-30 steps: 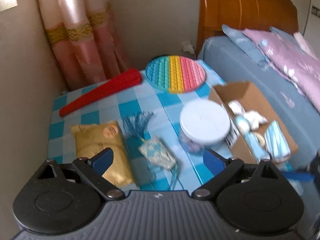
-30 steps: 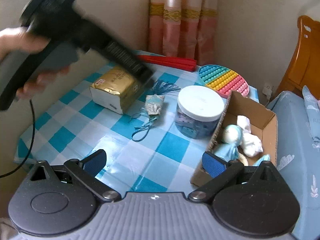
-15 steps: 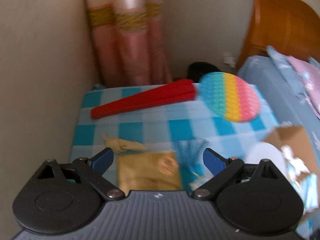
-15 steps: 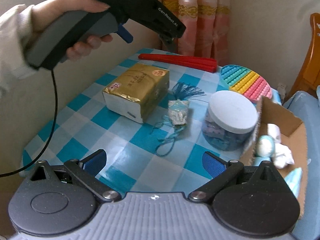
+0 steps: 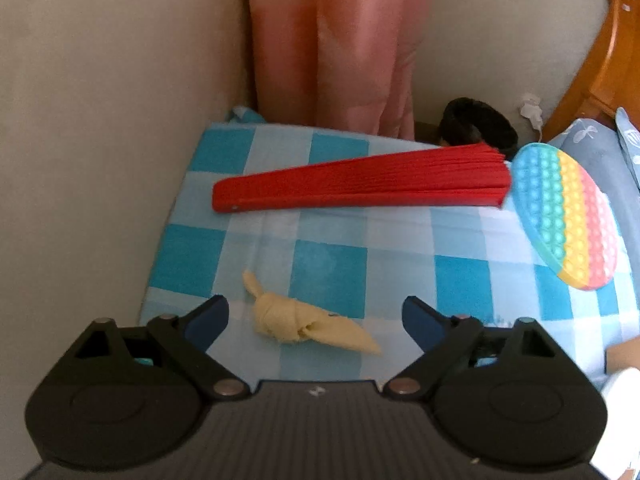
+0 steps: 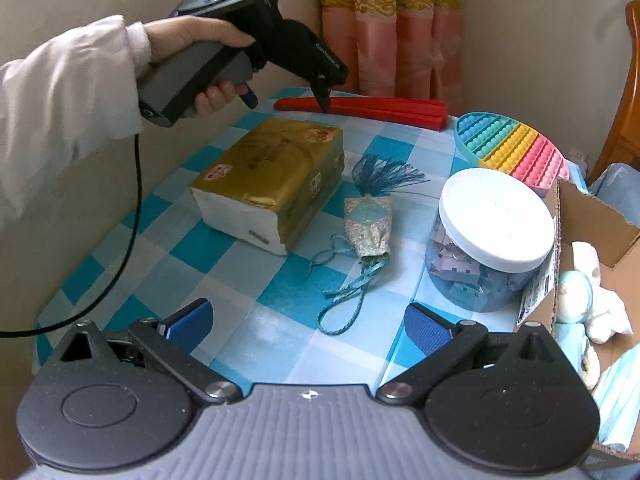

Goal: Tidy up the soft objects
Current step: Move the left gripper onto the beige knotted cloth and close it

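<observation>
The left gripper [image 5: 315, 314] is hanging over the far corner of the table [image 5: 328, 276], its tips pointing steeply down, and its jaws have just been closing in a little, though they are standing wide apart and gripping nothing. A small knotted yellow cloth [image 5: 304, 322] is lying on the blue-and-white checked tablecloth in line with the gap between the blue pads [image 5: 210, 318], with clear space on either side of it. Beyond it a folded red fan [image 5: 360, 186] is stretching across the table, its wide end touching a round rainbow bubble toy [image 5: 564, 216] that is overhanging the table's right edge. Pink curtains [image 5: 340, 48] are hanging in the corner behind.

From the other side, the person's left hand [image 6: 192, 60], in a pale sleeve, is gripping the handle of that gripper, whose tips are sitting near the fan's narrow end. The right gripper [image 6: 308, 326] is hovering low over the near part of the table, its jaws spread wide and empty. Ahead of it a gold pack of tissues [image 6: 272, 176] is lying flat, with a small tasselled pouch [image 6: 370, 220] just beside it, its blue cords trailing toward the camera. A clear jar with a white lid [image 6: 496, 216] is standing to the right, touching a cardboard box [image 6: 592, 208] at the table's edge. Soft toys and pale cloth pieces are sitting inside the box.
</observation>
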Demonstrator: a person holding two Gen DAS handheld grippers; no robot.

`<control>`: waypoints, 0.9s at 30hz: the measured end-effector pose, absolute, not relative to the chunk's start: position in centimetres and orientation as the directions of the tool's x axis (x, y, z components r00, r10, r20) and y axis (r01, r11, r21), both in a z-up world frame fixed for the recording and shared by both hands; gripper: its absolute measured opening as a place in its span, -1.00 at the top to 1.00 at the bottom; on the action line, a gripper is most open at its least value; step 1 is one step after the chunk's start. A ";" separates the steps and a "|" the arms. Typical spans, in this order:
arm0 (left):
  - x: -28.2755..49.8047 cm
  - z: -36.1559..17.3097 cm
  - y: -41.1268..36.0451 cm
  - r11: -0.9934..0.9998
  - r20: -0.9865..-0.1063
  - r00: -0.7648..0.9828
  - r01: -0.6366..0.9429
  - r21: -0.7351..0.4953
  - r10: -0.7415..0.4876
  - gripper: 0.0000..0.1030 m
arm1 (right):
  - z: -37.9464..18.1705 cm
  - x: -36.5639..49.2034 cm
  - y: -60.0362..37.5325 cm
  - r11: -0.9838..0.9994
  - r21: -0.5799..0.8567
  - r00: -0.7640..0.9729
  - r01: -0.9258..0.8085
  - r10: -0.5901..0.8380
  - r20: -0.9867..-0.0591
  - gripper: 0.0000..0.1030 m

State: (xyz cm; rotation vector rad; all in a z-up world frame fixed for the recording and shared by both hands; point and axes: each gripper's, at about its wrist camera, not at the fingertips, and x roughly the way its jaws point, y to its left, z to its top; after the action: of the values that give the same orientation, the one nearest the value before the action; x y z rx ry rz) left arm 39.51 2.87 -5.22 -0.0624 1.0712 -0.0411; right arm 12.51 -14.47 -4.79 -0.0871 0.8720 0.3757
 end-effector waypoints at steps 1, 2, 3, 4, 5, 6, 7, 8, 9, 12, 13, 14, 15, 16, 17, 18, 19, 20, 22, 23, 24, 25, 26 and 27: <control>39.7 -5.6 3.0 0.997 -0.878 0.475 -0.002 -0.078 -0.067 -0.65 | -4.9 12.7 -14.5 0.932 0.076 0.582 -0.355 0.284 -0.762 -1.00; 40.0 -5.8 3.0 0.997 -0.880 0.470 -0.007 -0.081 -0.069 -0.57 | -5.0 12.9 -14.5 0.933 0.074 0.582 -0.353 0.281 -0.763 -1.00; 40.2 -6.1 3.1 0.996 -0.884 0.463 -0.013 -0.083 -0.067 -0.55 | -5.1 13.0 -14.5 0.934 0.075 0.582 -0.350 0.280 -0.763 -1.00; 40.3 -6.4 3.3 0.996 -0.887 0.458 -0.019 -0.083 -0.065 -0.45 | -5.1 13.1 -14.6 0.933 0.078 0.581 -0.350 0.281 -0.764 -1.00; 40.4 -6.5 3.4 0.996 -0.887 0.457 -0.023 -0.085 -0.065 -0.34 | -5.2 13.2 -14.6 0.933 0.081 0.579 -0.350 0.284 -0.764 -1.00; 40.4 -6.6 3.4 0.996 -0.888 0.456 -0.026 -0.090 -0.068 -0.30 | -5.3 13.3 -14.6 0.933 0.085 0.578 -0.350 0.286 -0.764 -1.00; 40.5 -6.7 3.6 0.995 -0.889 0.452 -0.027 -0.099 -0.076 -0.26 | -5.4 13.4 -14.6 0.932 0.089 0.576 -0.352 0.291 -0.764 -1.00; 40.5 -6.8 3.6 0.994 -0.889 0.450 -0.027 -0.104 -0.081 -0.20 | -5.5 13.5 -14.7 0.931 0.094 0.575 -0.353 0.295 -0.763 -1.00; 40.5 -6.9 3.7 0.994 -0.889 0.451 -0.028 -0.104 -0.080 -0.16 | -5.6 13.6 -14.7 0.931 0.096 0.576 -0.352 0.297 -0.762 -1.00; 40.4 -6.9 3.7 0.994 -0.889 0.451 -0.026 -0.106 -0.083 -0.03 | -5.8 13.8 -14.8 0.935 0.096 0.582 -0.342 0.290 -0.760 -1.00; 40.4 -6.8 3.8 0.993 -0.889 0.449 -0.028 -0.112 -0.088 -0.04 | -5.9 13.9 -14.8 0.937 0.094 0.584 -0.338 0.287 -0.760 -1.00; 40.3 -6.9 3.9 0.993 -0.890 0.447 -0.033 -0.116 -0.089 -0.04 | -5.9 14.0 -14.9 0.938 0.092 0.587 -0.334 0.283 -0.759 -1.00; 40.3 -6.9 4.0 0.993 -0.891 0.445 -0.037 -0.114 -0.086 -0.04 | -6.0 14.1 -14.9 0.940 0.090 0.589 -0.330 0.279 -0.759 -1.00; 40.3 -7.0 4.0 0.993 -0.892 0.445 -0.037 -0.112 -0.084 -0.04 | -6.0 14.2 -14.9 0.941 0.089 0.590 -0.326 0.276 -0.759 -1.00; 40.2 -7.0 4.1 0.993 -0.891 0.446 -0.039 -0.110 -0.081 -0.05 | -6.0 14.2 -15.0 0.942 0.089 0.590 -0.322 0.274 -0.760 -1.00; 40.1 -7.0 4.3 0.993 -0.892 0.444 -0.044 -0.113 -0.082 -0.05 | -6.1 14.3 -15.0 0.943 0.093 0.589 -0.320 0.275 -0.760 -1.00; 40.2 -7.1 4.4 0.992 -0.894 0.439 -0.045 -0.121 -0.089 -0.05 | -6.1 14.4 -15.0 0.943 0.098 0.587 -0.319 0.278 -0.760 -1.00; 40.2 -7.3 4.3 0.991 -0.897 0.432 -0.043 -0.130 -0.098 -0.05 | -6.2 14.5 -15.0 0.942 0.103 0.586 -0.318 0.281 -0.760 -1.00; 40.3 -7.7 4.2 0.990 -0.903 0.418 -0.048 -0.135 -0.103 -0.05 | -6.3 14.5 -15.0 0.944 0.101 0.589 -0.315 0.278 -0.758 -1.00; 40.3 -7.9 4.2 0.989 -0.903 0.416 -0.047 -0.140 -0.108 -0.03 | -6.3 14.6 -14.8 0.946 0.089 0.596 -0.310 0.266 -0.758 -1.00; 40.2 -7.9 4.1 0.988 -0.902 0.416 -0.047 -0.146 -0.113 -0.03 | -6.3 14.6 -14.8 0.946 0.089 0.596 -0.310 0.266 -0.758 -1.00; 40.2 -7.9 4.0 0.988 -0.900 0.421 -0.043 -0.145 -0.114 0.04 | -6.4 14.6 -14.8 0.948 0.081 0.601 -0.308 0.260 -0.756 -1.00; 40.2 -8.0 3.9 0.989 -0.898 0.424 -0.039 -0.145 -0.115 0.17 | -6.4 14.6 -14.8 0.949 0.076 0.605 -0.306 0.255 -0.754 -1.00; 40.2 -8.0 3.9 0.988 -0.897 0.425 -0.038 -0.148 -0.118 0.20 | -6.4 14.7 -14.8 0.950 0.072 0.609 -0.303 0.252 -0.752 -1.00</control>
State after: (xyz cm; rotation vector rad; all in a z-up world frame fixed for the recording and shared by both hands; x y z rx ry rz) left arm 40.20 3.91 -7.97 -0.1542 1.1318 -0.0507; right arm 14.70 -14.83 -6.39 -0.0645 0.8578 0.3209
